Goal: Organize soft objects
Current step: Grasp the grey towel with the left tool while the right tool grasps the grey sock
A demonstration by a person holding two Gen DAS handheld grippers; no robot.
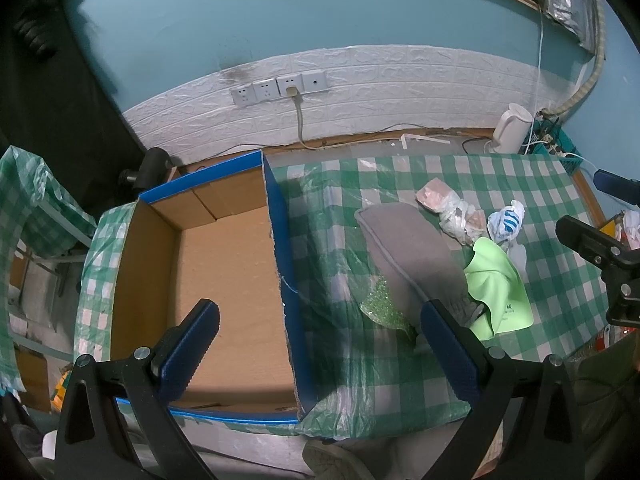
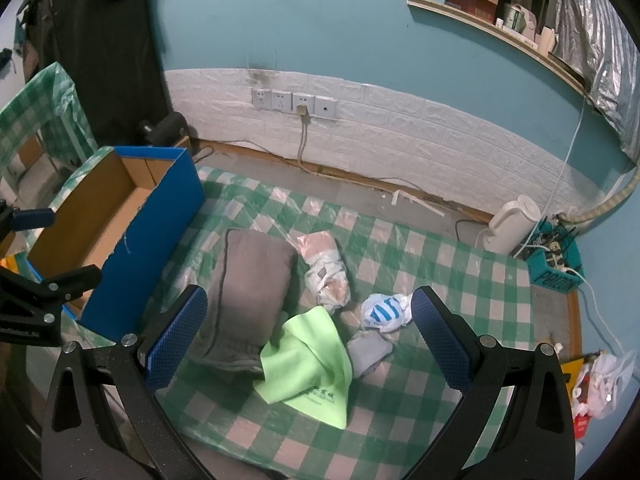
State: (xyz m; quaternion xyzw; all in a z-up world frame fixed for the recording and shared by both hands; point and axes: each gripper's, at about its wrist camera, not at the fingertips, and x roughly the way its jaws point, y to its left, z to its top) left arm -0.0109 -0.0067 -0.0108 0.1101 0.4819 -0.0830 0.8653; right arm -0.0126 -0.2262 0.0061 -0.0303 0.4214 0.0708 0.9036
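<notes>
An open cardboard box with blue outer walls and a bare brown inside (image 2: 120, 216) is sitting on the desk covered in a green-and-white checked plastic cloth (image 2: 460, 280), and the soft things are all lying outside it, off the blue side wall that faces the cloth. Just beside that wall a grey rectangular cushion (image 2: 248, 292) is resting, its long axis running roughly along the wall. Past the cushion, away from the box, a lime-green cloth (image 2: 308, 364) is draping over the cushion's near corner, with a crumpled pinkish plastic bag (image 2: 326, 276), a blue-and-white striped sock bundle (image 2: 384, 312) and a small grey fabric piece (image 2: 368, 350) close by. The right gripper (image 2: 308, 336) is hanging released, fingers spread wide, directly above the green cloth, so it looks the nearer one for a first pick. The left gripper (image 1: 320, 344) is also gaping empty, straddling the box's blue wall.
</notes>
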